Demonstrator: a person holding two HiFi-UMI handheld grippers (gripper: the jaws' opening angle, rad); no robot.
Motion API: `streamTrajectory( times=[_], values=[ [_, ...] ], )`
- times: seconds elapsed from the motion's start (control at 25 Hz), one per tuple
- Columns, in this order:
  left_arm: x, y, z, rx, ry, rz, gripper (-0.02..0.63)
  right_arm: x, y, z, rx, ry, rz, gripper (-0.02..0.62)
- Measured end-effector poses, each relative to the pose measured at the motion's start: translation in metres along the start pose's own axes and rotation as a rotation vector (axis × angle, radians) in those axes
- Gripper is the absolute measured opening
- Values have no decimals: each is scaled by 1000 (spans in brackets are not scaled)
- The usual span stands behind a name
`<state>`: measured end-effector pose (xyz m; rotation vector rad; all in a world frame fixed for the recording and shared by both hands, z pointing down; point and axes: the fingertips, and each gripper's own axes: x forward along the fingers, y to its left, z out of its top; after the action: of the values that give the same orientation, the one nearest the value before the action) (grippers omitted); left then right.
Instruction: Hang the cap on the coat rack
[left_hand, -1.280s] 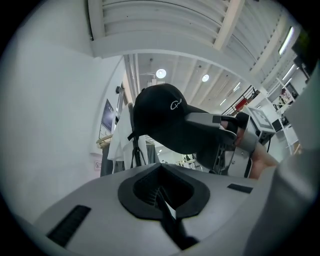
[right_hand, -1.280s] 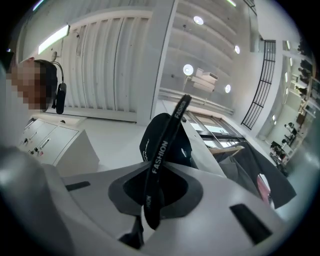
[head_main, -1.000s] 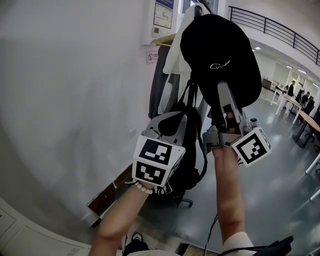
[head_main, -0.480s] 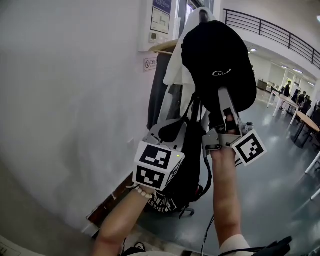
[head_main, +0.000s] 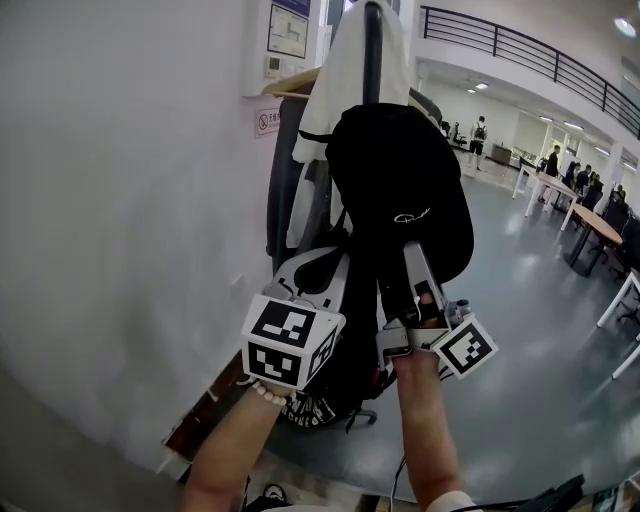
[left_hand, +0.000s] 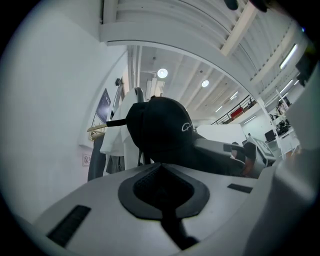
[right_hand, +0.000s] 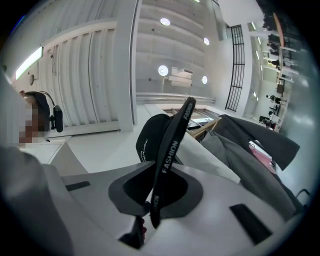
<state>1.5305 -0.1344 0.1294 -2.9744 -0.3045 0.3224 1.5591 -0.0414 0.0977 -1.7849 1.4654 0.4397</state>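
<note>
The black cap (head_main: 398, 195) hangs right in front of the coat rack's dark pole (head_main: 372, 50), whose top rises above it. My right gripper (head_main: 402, 252) holds it from below, shut on the cap's black strap (right_hand: 170, 147), which is printed FASHION. The cap's crown (right_hand: 151, 135) shows behind the strap in the right gripper view. My left gripper (head_main: 325, 262) stands just left of the cap and a little lower, shut with nothing in it. In the left gripper view the cap (left_hand: 160, 127) is ahead, above the closed jaws of that gripper (left_hand: 160, 170).
A white garment (head_main: 340, 85), a dark coat (head_main: 288, 200) and a black backpack (head_main: 340, 375) hang on the rack. A white wall (head_main: 120, 200) with signs runs along the left. Tables (head_main: 590, 220) and people stand far right in the open hall.
The cap and both grippers have shifted left and lower in view, closer to the rack. The pole's top now stands above the cap. The right gripper's hold is unchanged.
</note>
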Motion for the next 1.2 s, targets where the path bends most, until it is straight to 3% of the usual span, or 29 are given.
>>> streamTrajectory(
  times=[0.24, 0.6, 0.72, 0.84, 1.2],
  values=[
    [-4, -2, -5, -11, 1, 19, 3, -31, -17, -20, 48, 13, -60, 20],
    [-19, -16, -14, -33, 29, 31, 5, -44, -5, -29, 67, 70, -62, 21],
    [-27, -25, -16, -40, 37, 40, 5, -53, -12, -29, 32, 88, -109, 21],
    [-36, -38, -20, -47, 56, 52, 5, -67, -16, -30, 19, 116, -149, 80],
    [-80, -70, -59, -91, 121, 95, 5, -124, -28, -53, -32, 235, -268, 80]
  ],
)
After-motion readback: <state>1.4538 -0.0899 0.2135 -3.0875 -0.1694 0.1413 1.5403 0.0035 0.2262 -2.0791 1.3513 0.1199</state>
